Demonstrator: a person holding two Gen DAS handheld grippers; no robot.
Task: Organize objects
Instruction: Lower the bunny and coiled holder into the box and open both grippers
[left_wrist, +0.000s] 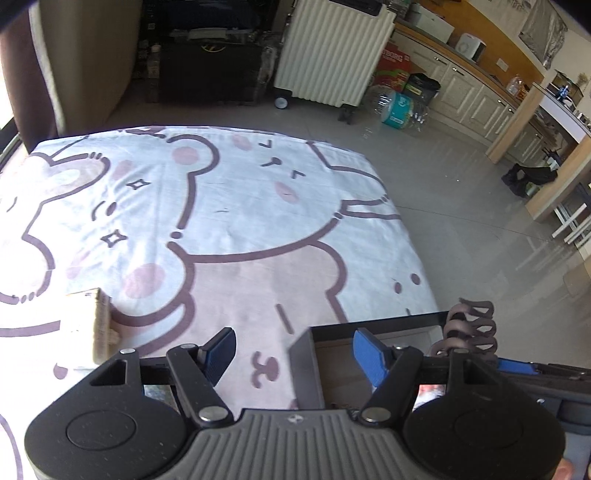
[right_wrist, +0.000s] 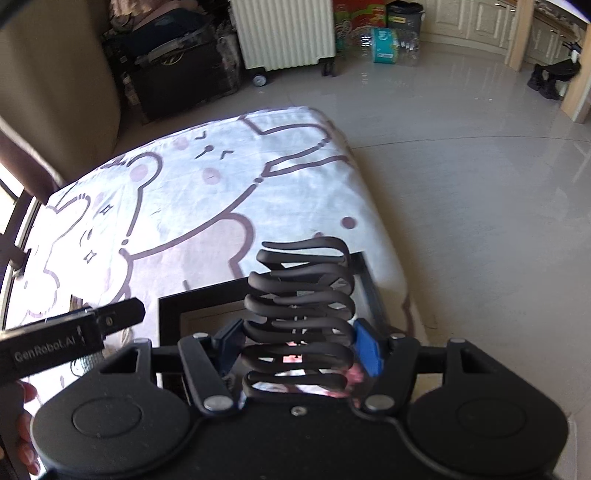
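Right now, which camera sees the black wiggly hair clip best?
The right wrist view: the black hair clip fills the middle, held between the right gripper fingers. The left wrist view shows only part of it at the lower right.

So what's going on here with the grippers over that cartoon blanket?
A person is tidying up with a handheld gripper in each hand. The right gripper is shut on a black hair claw clip, holding it above an open dark box that sits on the bear-print blanket. The left gripper holds nothing, its fingers apart above the box's edge. A tan object lies on the blanket, off to the side.
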